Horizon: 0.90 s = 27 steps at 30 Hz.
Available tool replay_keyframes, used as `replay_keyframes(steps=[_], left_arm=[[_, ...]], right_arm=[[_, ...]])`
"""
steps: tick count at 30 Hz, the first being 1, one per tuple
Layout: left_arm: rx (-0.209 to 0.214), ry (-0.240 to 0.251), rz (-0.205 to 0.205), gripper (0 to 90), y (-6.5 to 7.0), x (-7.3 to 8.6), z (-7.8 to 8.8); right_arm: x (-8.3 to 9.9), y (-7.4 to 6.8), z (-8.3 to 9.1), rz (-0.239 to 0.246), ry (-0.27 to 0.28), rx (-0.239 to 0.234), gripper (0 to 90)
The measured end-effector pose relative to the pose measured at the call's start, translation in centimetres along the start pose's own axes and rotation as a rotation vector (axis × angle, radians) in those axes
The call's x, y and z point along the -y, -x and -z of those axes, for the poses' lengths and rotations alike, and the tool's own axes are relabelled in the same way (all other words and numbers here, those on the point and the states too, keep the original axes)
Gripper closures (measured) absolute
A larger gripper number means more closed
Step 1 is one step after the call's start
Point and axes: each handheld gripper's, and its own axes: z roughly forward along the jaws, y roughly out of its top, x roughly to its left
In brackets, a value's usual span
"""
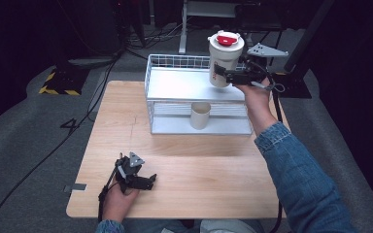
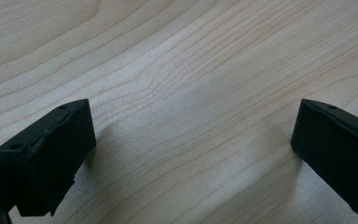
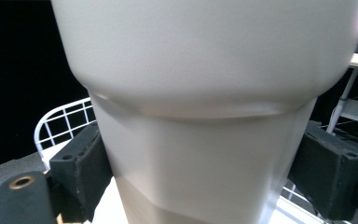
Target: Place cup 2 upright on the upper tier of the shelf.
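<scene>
The big cup (image 1: 223,60) is white with a red lid. It is up in the air, standing straight, over the top shelf of the white wire rack (image 1: 175,82), near the rack's 2 o'clock corner. The right claw (image 1: 229,76) is clamped on the cup's lower part, one jaw on each side. In the right gripper view the cup (image 3: 205,116) sits tight between the two black jaws.

A small cup (image 1: 200,115) stands open on the rack's lower shelf, at about 6 o'clock from the big cup.

The rack sits at the 12 o'clock side of the wooden tabletop (image 1: 199,170).

The left claw (image 1: 148,182) rests on the tabletop at about 7 o'clock, well apart from the rack. Its jaws are wide apart, with bare wood (image 2: 191,116) between them.
</scene>
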Motion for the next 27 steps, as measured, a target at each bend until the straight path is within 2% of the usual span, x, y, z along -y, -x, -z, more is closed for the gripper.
replay_keyframes(steps=[13,27], left_arm=[[0.0,0.0,0.0,0.2,0.0,0.0,0.0],[0.0,0.0,0.0,0.2,0.0,0.0,0.0]], right_arm=[[1.3,-0.2,-2.8,-0.019,0.0,0.001,14.6],[2.2,-0.2,-3.7,-0.033,-0.017,0.003,14.4]])
